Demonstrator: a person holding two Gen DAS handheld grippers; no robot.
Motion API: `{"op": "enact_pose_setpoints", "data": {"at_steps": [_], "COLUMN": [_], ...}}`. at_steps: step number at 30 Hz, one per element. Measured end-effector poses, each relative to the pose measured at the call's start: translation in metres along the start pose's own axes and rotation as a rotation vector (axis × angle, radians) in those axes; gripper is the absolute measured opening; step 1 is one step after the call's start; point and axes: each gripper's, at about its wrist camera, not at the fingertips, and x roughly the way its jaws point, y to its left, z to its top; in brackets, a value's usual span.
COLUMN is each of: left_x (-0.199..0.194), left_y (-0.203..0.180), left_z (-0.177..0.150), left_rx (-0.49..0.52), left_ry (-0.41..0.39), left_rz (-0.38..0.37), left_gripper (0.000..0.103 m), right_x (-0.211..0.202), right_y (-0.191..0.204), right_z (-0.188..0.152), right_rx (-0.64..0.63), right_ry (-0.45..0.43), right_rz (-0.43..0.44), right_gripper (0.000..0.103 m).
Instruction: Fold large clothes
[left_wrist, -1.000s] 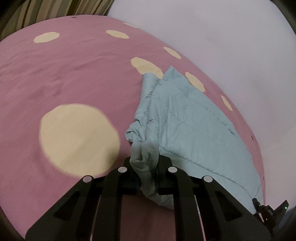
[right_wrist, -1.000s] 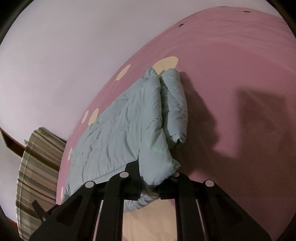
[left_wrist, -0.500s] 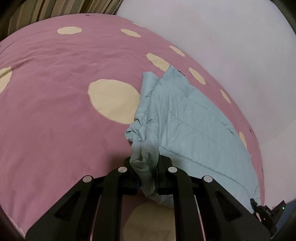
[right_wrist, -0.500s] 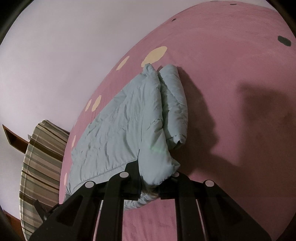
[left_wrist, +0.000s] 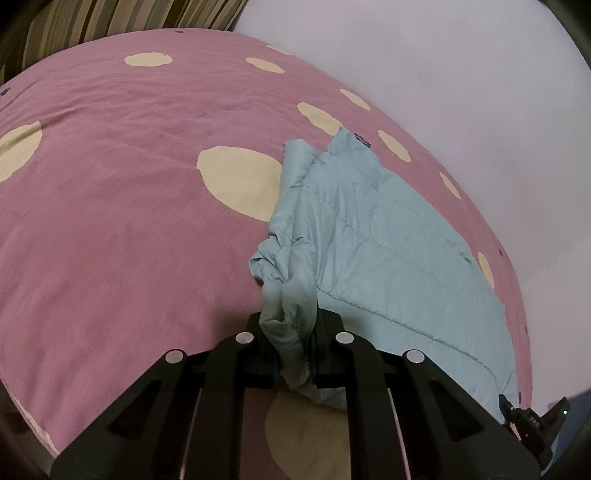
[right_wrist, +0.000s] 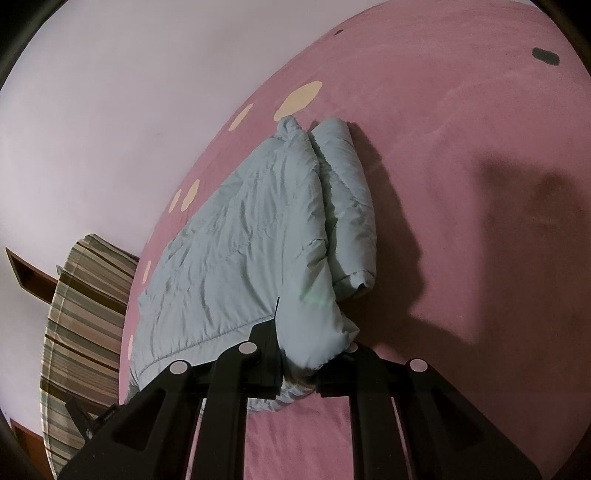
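The jacket (left_wrist: 388, 240) is lying on the pink bed (left_wrist: 129, 221), sleeves already folded in; I am gripping its near edge with both the left gripper (left_wrist: 293, 354) and right gripper (right_wrist: 314, 363), jaws clamped narrow on fabric, with the crosswise fold remaining.

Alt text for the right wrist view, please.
The right claw is shut on a corner of a pale blue quilted jacket lying on a pink bedspread with cream dots; a striped pillow lies at the left.

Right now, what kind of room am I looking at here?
Most likely a bedroom: a wide pink bedspread with cream spots, a striped pillow at one end against a plain wall, and a pale blue quilted jacket laid out on it.
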Motion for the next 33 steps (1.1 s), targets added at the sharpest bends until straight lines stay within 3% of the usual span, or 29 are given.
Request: {"op": "enact_pose_setpoints", "data": {"at_steps": [16, 22, 26, 33], "left_x": [0.006, 0.007, 0.004, -0.004], "left_y": [0.003, 0.004, 0.004, 0.003], "left_z": [-0.004, -0.006, -0.006, -0.007], "left_rx": [0.001, 0.011, 0.02, 0.075], "left_ry": [0.013, 0.007, 0.001, 0.012], "left_rz": [-0.01, -0.011, -0.025, -0.058], "left_gripper": [0.013, 0.014, 0.015, 0.046], "right_x": [0.0, 0.001, -0.002, -0.011], "right_y": [-0.005, -0.01, -0.018, -0.025], "right_z": [-0.003, -0.005, -0.006, -0.01], "right_rx": [-0.02, -0.008, 0.023, 0.019], "right_ry": [0.005, 0.002, -0.007, -0.022], "right_rz": [-0.014, -0.011, -0.003, -0.018], "right_gripper": [0.014, 0.018, 0.028, 0.036]}}
